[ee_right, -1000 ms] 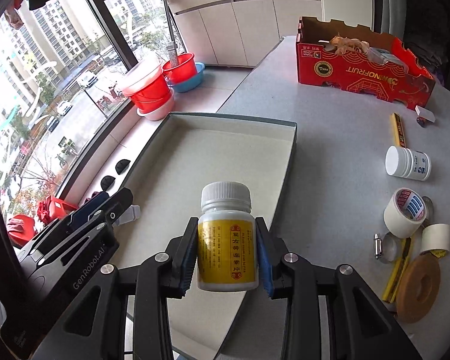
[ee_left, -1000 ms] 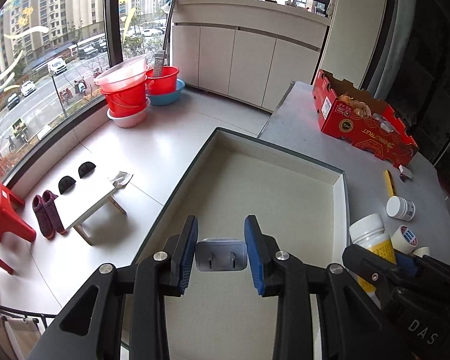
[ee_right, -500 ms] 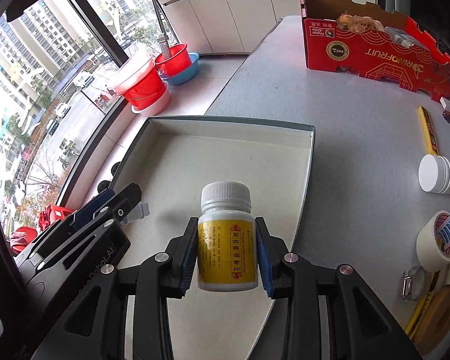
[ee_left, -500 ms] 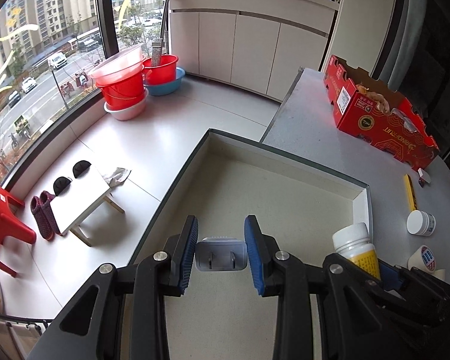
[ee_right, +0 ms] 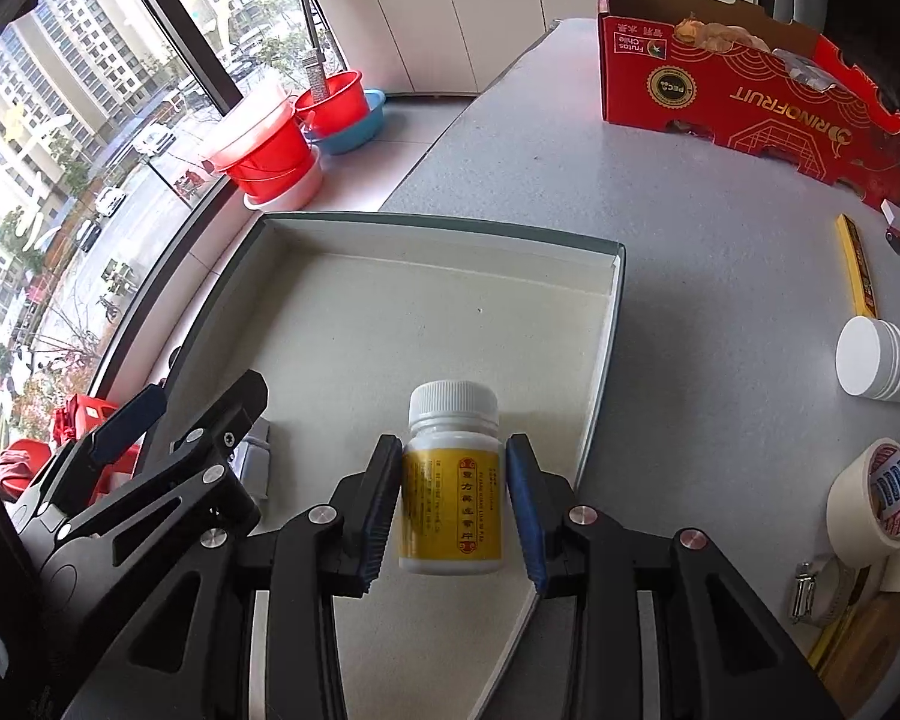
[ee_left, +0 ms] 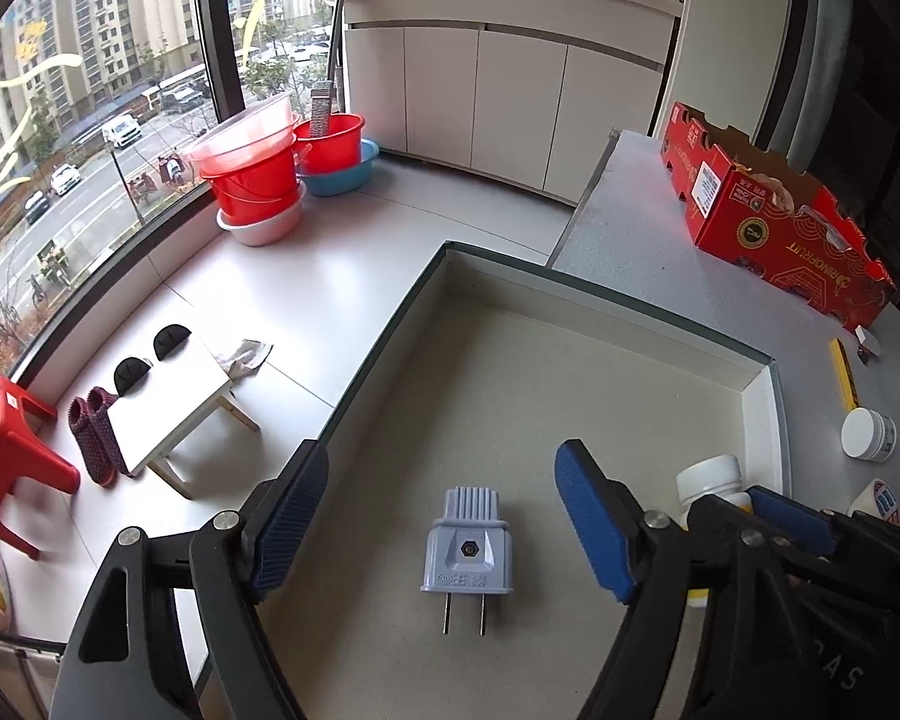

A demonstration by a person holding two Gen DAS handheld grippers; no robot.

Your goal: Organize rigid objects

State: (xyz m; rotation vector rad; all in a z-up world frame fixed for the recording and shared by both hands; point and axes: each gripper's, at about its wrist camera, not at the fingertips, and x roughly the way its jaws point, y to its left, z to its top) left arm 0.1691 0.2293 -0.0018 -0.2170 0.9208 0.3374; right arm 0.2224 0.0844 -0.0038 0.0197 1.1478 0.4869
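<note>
Left fingers (ee_left: pixel 288 516) opening around freed plug (ee_left: pixel 468 549); right gripper (ee_right: pixel 453 504) opening, pill bottle (ee_right: pixel 453 504) between; RINOFRUIT box (ee_right: pixel 750 96).

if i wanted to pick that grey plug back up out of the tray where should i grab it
Grip the plug across its two flat side faces, coming from above. It lies flat in the tray with prongs pointing toward the camera, so avoid those and the ribbed tip.

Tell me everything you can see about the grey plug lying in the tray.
The grey plug is a small plastic adapter with a ribbed top, a screw in its middle and two metal prongs pointing toward the camera. It lies flat on the tray floor, between the opening jaws of the left gripper, touched by neither pad.
</note>
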